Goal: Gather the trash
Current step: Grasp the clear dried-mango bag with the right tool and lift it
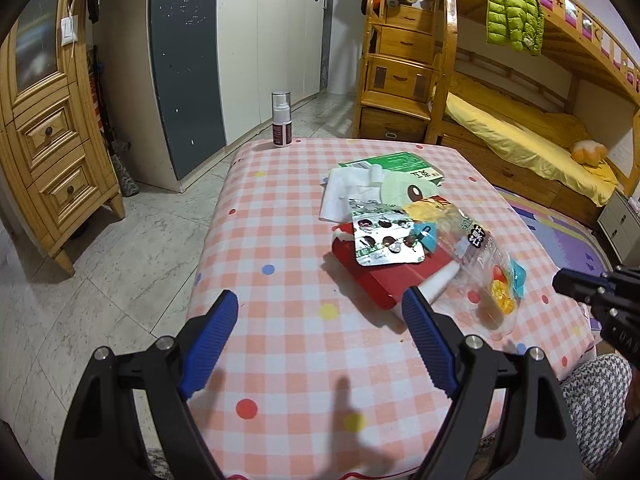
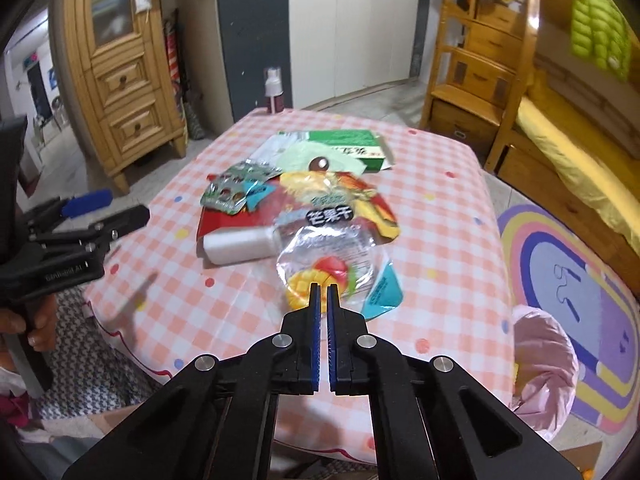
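Observation:
A heap of trash lies on the pink checked table (image 1: 304, 344): a clear mango-snack bag (image 2: 332, 248), a silver blister pack (image 1: 384, 240), a red packet (image 1: 384, 280), a white bottle (image 2: 240, 246), a green box (image 2: 352, 146) and white paper (image 1: 340, 192). My left gripper (image 1: 320, 312) is open and empty, above the table just left of the red packet. My right gripper (image 2: 323, 292) is shut and empty, its tips just before the mango bag's near edge.
A spray bottle (image 1: 281, 120) stands at the table's far edge. A pink-lined bin (image 2: 540, 372) stands on the floor right of the table. A wooden cabinet (image 1: 44, 152) is at left, a bunk bed (image 1: 520, 128) at right, wardrobes behind.

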`<state>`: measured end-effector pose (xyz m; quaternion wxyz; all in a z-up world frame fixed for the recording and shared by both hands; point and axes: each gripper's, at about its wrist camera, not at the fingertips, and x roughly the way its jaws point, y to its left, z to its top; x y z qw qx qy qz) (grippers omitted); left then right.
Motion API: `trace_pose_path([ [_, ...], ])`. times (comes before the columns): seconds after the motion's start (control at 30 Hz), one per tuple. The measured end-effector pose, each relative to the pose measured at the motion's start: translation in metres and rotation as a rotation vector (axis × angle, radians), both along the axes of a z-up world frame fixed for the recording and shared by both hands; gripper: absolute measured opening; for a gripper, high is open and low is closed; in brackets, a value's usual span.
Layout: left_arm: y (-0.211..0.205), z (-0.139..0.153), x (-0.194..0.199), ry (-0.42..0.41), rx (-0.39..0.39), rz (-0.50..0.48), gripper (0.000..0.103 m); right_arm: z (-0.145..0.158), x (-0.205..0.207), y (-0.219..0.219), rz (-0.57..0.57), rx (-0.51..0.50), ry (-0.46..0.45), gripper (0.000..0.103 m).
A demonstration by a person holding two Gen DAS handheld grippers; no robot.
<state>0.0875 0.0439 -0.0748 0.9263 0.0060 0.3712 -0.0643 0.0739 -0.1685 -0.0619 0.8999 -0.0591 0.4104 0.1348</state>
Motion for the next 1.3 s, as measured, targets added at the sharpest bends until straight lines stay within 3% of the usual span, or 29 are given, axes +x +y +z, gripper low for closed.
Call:
trace_pose_path([
  [0.07, -0.001, 0.001, -0.001, -0.003, 0.004, 0.002, 0.082, -0.002, 0.008, 0.002, 0.014, 0.003, 0.016, 0.008],
  [0.1, -0.001, 0.000, -0.002, -0.003, 0.003, 0.002, 0.082, -0.005, 0.009, 0.004, 0.013, 0.001, 0.016, 0.022],
  [0.13, 0.000, 0.000, -0.001, -0.001, 0.002, 0.002, 0.082, -0.008, 0.010, 0.006, 0.012, -0.003, 0.015, 0.044],
  [0.2, -0.001, -0.001, -0.001, 0.004, 0.005, 0.006, 0.082, -0.013, 0.012, 0.010, 0.008, -0.017, 0.001, 0.063],
  [0.4, 0.001, -0.005, 0.002, 0.012, -0.001, 0.013, 0.082, -0.042, 0.032, 0.030, -0.020, -0.076, 0.000, 0.079],
  [0.57, -0.001, -0.014, 0.008, 0.023, 0.000, 0.009, 0.082, -0.059, 0.045, 0.039, -0.044, -0.117, -0.002, 0.081],
  [0.67, 0.000, -0.018, 0.011, 0.035, 0.001, 0.009, 0.082, -0.064, 0.052, 0.037, -0.061, -0.122, 0.005, 0.075],
  [0.7, 0.000, -0.019, 0.011, 0.037, 0.002, 0.010, 0.082, -0.063, 0.053, 0.035, -0.068, -0.109, 0.012, 0.063],
  [0.8, 0.001, -0.020, 0.010, 0.039, 0.003, 0.013, 0.082, -0.054, 0.049, 0.032, -0.069, -0.109, 0.000, 0.042],
  [0.93, -0.001, -0.017, 0.007, 0.033, 0.003, 0.009, 0.082, -0.033, 0.035, 0.025, -0.062, -0.101, -0.044, 0.028],
  [1.2, -0.017, -0.005, 0.005, 0.016, 0.002, -0.023, 0.082, 0.009, 0.017, -0.007, -0.120, 0.041, -0.066, 0.005],
  [1.3, -0.023, -0.001, 0.006, 0.012, 0.001, -0.031, 0.082, 0.013, 0.016, -0.017, -0.134, 0.090, -0.057, 0.003],
])
